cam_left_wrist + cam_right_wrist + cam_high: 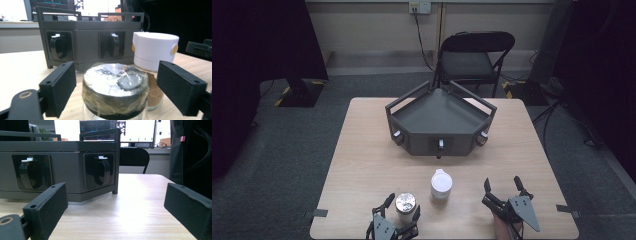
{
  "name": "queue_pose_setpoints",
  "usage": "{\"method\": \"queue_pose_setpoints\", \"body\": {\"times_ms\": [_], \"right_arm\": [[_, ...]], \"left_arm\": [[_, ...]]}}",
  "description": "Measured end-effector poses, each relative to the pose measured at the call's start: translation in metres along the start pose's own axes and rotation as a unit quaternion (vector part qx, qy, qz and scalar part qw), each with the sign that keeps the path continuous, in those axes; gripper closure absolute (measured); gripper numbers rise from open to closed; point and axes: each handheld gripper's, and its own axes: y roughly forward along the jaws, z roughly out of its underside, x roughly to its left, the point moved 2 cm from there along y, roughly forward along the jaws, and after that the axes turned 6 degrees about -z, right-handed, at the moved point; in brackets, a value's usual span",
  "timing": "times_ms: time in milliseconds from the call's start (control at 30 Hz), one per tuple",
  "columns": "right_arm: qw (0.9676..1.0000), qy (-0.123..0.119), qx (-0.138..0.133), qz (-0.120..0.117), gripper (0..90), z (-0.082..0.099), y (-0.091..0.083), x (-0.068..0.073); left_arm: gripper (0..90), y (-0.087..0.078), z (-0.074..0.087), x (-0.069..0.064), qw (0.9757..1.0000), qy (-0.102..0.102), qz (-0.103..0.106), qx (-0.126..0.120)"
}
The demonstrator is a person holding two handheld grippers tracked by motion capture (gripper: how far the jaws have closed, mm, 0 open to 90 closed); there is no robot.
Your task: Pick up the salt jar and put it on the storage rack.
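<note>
The foil-capped jar [115, 93] stands near the front edge of the counter [362, 165], just beside the white-lidded jar [441, 186] of brown powder, with the dark grey tray [439, 122] farther back. The left tool [401, 209] straddles it, its jaws on either side of the cap and apparently not yet touching it, so the step in hand looks like the grasp. Next, it should close squarely on the jar; the right tool [503, 189] rests released, well apart.
</note>
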Motion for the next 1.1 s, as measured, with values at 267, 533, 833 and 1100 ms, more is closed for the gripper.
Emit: {"method": "queue_pose_setpoints", "body": {"times_ms": [267,533,833,1100], "right_arm": [[1.0,0.0,0.0,0.0,3.5,0.0,0.0,0.0],[1.0,0.0,0.0,0.0,3.5,0.0,0.0,0.0],[1.0,0.0,0.0,0.0,3.5,0.0,0.0,0.0],[1.0,0.0,0.0,0.0,3.5,0.0,0.0,0.0]], "left_arm": [[24.0,0.0022,0.0029,-0.0036,0.9999,0.0,-0.009,0.007],[32.7,0.0042,0.005,-0.0012,0.9999,0.001,-0.006,0.011],[34.8,0.0042,0.0044,-0.0023,0.9999,-0.004,-0.009,0.013],[35.0,0.0039,0.0033,-0.002,0.9999,-0.003,-0.008,0.015]]}}
